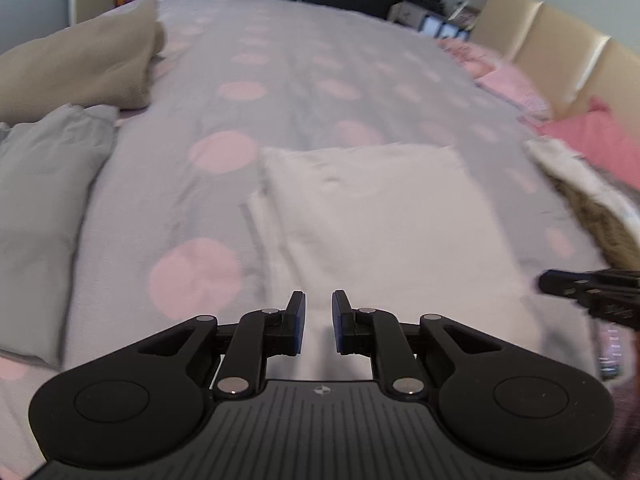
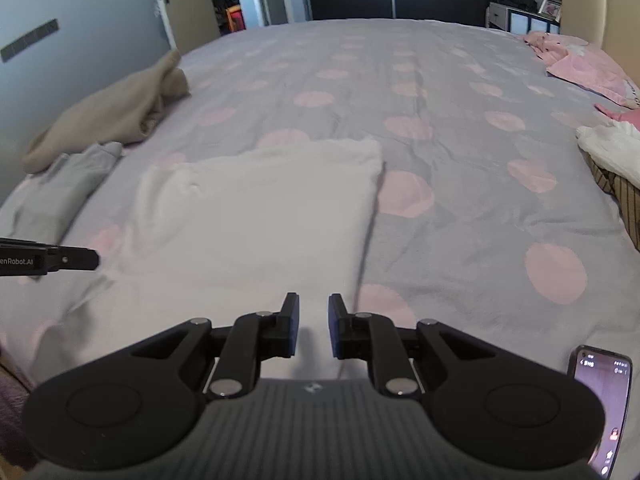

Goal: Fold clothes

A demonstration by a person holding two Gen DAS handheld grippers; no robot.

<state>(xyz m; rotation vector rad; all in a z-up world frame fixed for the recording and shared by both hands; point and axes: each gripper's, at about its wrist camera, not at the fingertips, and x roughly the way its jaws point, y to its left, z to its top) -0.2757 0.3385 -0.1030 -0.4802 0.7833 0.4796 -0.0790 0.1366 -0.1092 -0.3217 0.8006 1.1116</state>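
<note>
our left gripper point(image 1: 319, 322) narrow gap, empty | our right gripper point(image 2: 313, 325) narrow gap, empty | both above folded white garment point(image 2: 256, 208) on spotted bedspread point(image 2: 460, 160)

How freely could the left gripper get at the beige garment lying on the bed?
Probably yes. The left gripper holds nothing, and only bare bedspread and the grey garment lie toward the beige garment; how far it lies cannot be judged.

"enRobot.AI", partly cut off, on the left claw point(image 2: 94, 258); phone point(image 2: 602, 404) screen text illegible
</note>
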